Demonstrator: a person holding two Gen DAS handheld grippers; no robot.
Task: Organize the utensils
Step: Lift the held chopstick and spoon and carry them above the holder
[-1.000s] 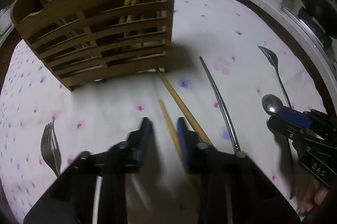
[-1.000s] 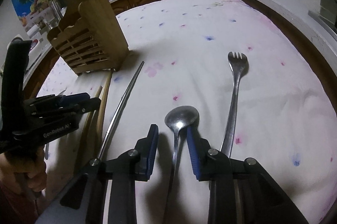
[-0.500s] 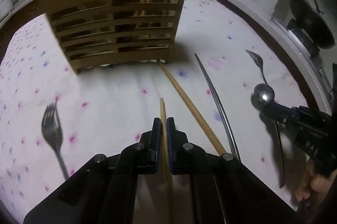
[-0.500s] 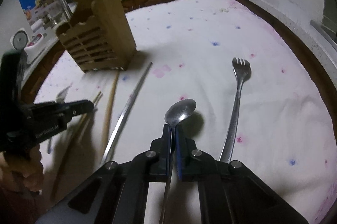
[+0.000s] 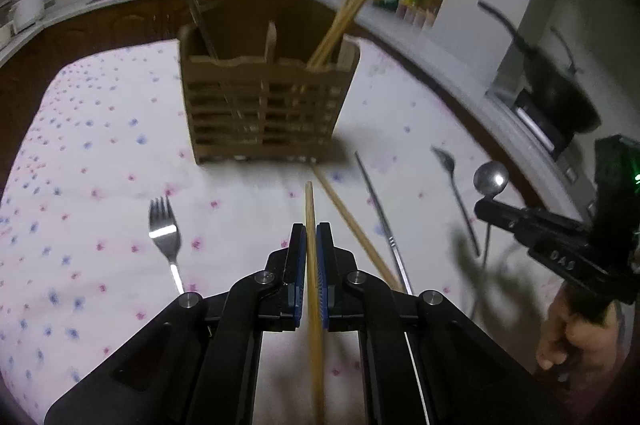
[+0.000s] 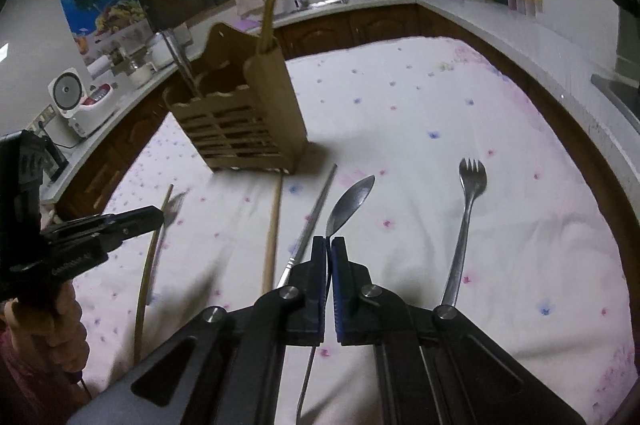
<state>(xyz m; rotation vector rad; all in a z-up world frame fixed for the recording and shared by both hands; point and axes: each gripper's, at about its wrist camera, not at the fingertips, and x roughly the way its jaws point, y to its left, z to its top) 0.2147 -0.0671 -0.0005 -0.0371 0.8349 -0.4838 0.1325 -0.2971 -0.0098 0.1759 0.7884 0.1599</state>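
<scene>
My left gripper (image 5: 311,228) is shut on a wooden chopstick (image 5: 309,201), held above the flowered cloth and pointing at the slatted wooden utensil holder (image 5: 264,105). The holder has chopsticks and a metal utensil standing in it. My right gripper (image 6: 331,240) is shut on the handle of a metal spoon (image 6: 352,203), lifted off the cloth; it also shows at the right of the left wrist view, where the spoon (image 5: 490,177) sticks up from the right gripper (image 5: 486,203). A second chopstick (image 5: 352,221) and a long metal rod (image 5: 380,209) lie on the cloth.
One fork (image 5: 164,229) lies left of my left gripper, another fork (image 6: 464,221) right of my right gripper. A person's hand (image 5: 568,329) holds the right tool. Kitchen counters with a pan (image 5: 560,93), rice cooker (image 6: 76,105) and bottles ring the table.
Both grippers went from open to shut, the left on the chopstick, the right on the spoon. Both then rose off the cloth with them, and the holder now looks farther away.
</scene>
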